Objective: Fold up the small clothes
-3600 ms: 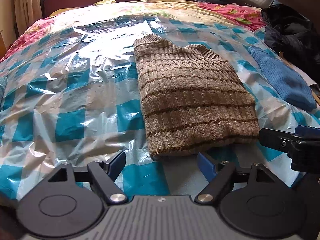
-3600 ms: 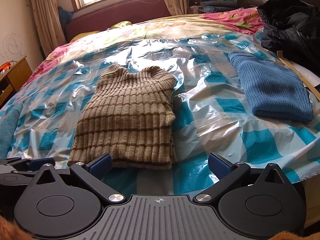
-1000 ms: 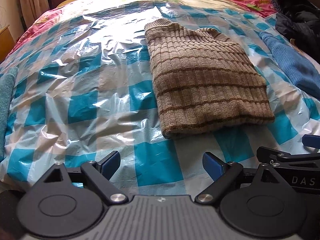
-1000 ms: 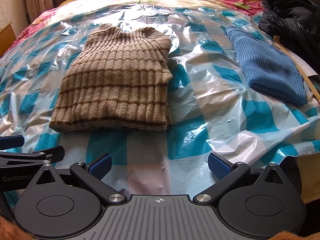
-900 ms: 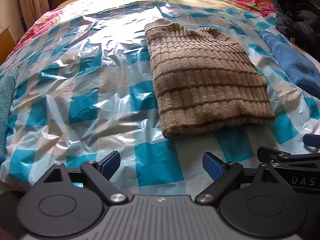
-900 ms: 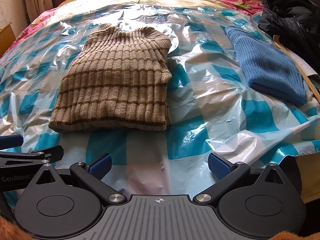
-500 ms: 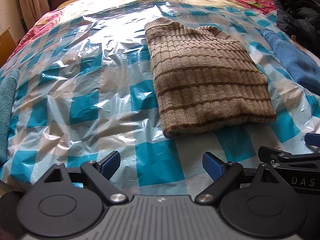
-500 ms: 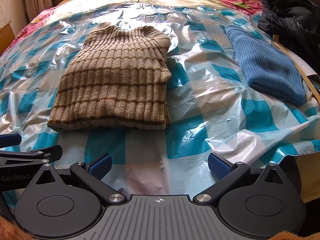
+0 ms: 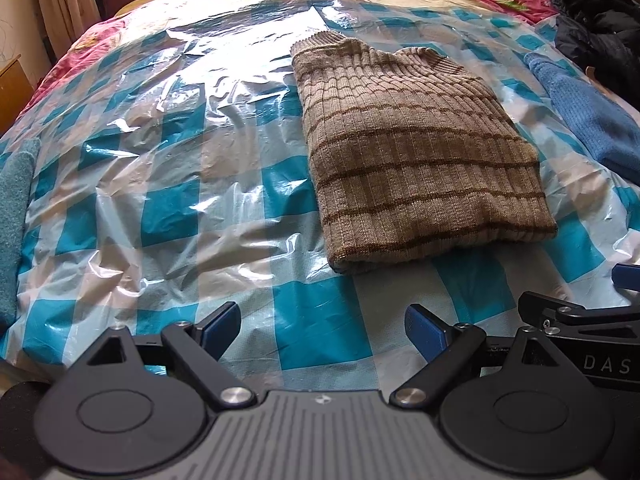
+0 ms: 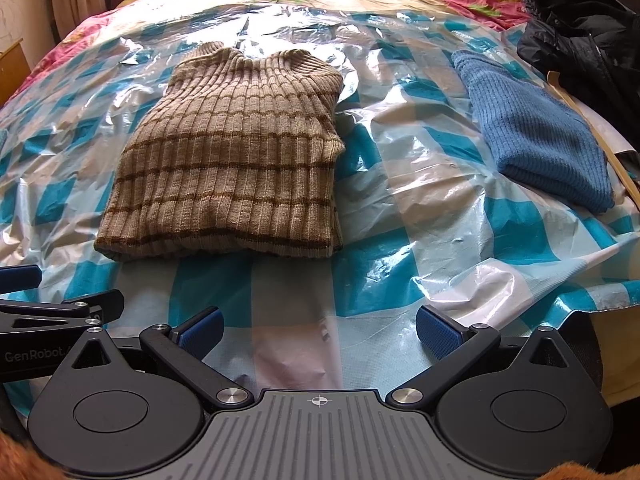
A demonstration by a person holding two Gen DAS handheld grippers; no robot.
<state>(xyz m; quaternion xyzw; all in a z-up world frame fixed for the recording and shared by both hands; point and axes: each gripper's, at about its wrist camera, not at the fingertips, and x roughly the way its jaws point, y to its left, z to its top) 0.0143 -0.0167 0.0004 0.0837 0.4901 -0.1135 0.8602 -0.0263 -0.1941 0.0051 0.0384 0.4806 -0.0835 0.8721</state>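
Observation:
A folded tan ribbed sweater with brown stripes [image 9: 416,160] lies flat on the blue-and-white checked plastic sheet [image 9: 168,208] that covers the bed; it also shows in the right wrist view [image 10: 232,160]. My left gripper [image 9: 322,332] is open and empty, held short of the sweater's near edge. My right gripper [image 10: 318,332] is open and empty, also near the front of the bed, below the sweater's right corner. Each gripper shows at the edge of the other's view.
A folded blue knit sweater [image 10: 532,132] lies to the right of the tan one. A black jacket [image 10: 584,32] is piled at the far right. A teal cloth [image 9: 14,208] lies at the left edge. The sheet's front right corner [image 10: 560,292] hangs over the bed edge.
Both grippers have drawn back from the sweater since 3.6 s ago and stay open. In the last second they have hardly moved. The sweater lies as before.

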